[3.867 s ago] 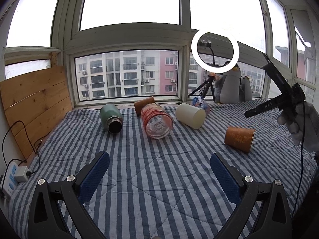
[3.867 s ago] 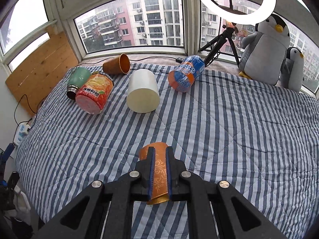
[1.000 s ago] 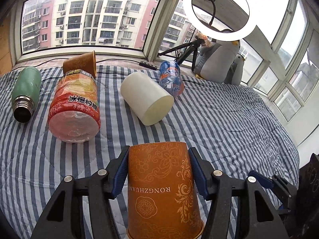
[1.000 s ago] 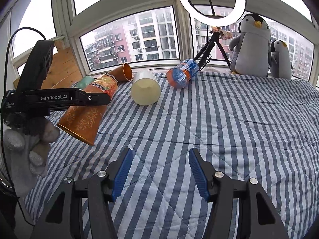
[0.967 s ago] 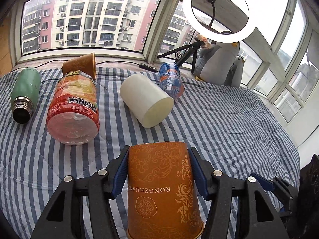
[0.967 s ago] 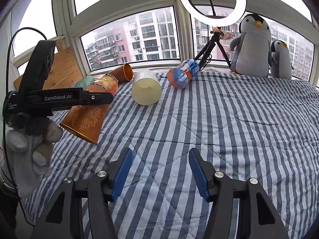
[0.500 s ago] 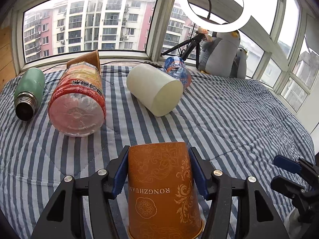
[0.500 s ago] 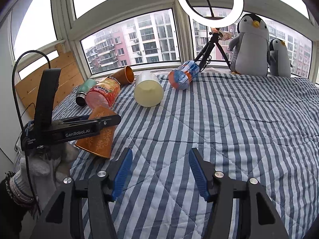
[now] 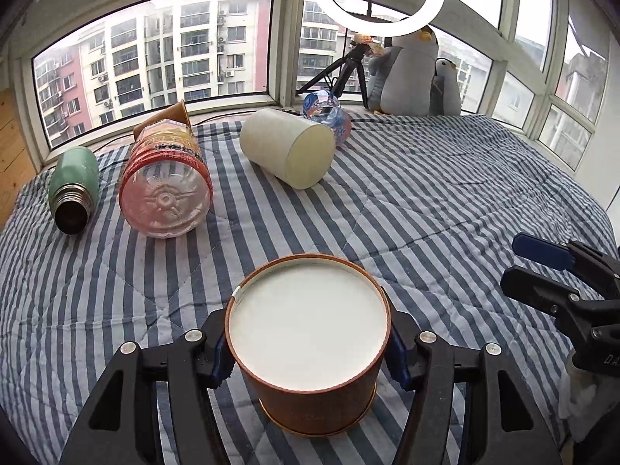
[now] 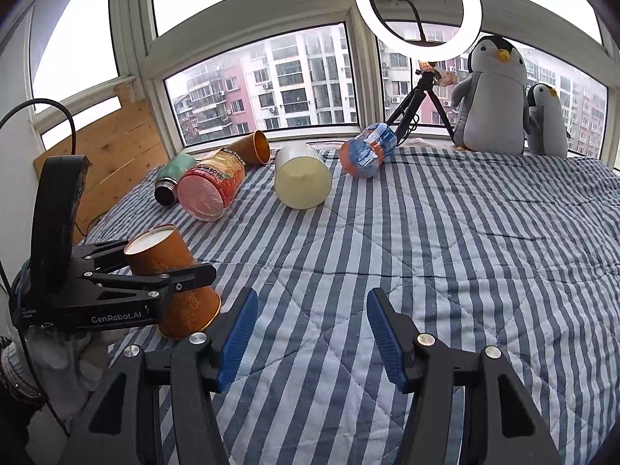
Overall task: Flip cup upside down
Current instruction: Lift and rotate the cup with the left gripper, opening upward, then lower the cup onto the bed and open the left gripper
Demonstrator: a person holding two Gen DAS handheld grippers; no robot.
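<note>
Left tongs (image 9: 308,352) clamp the inverted orange cup (image 9: 310,352), white base up, rim on the bed (image 9: 426,201); right tongs (image 10: 312,335) gape empty; their view shows its tilt

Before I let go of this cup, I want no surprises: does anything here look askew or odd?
The orange paper cup in the left gripper is base-up but tilted, its rim not yet flat on the striped quilt. Behind it, the green flask, orange-labelled bottle and white cup all lie on their sides.
</note>
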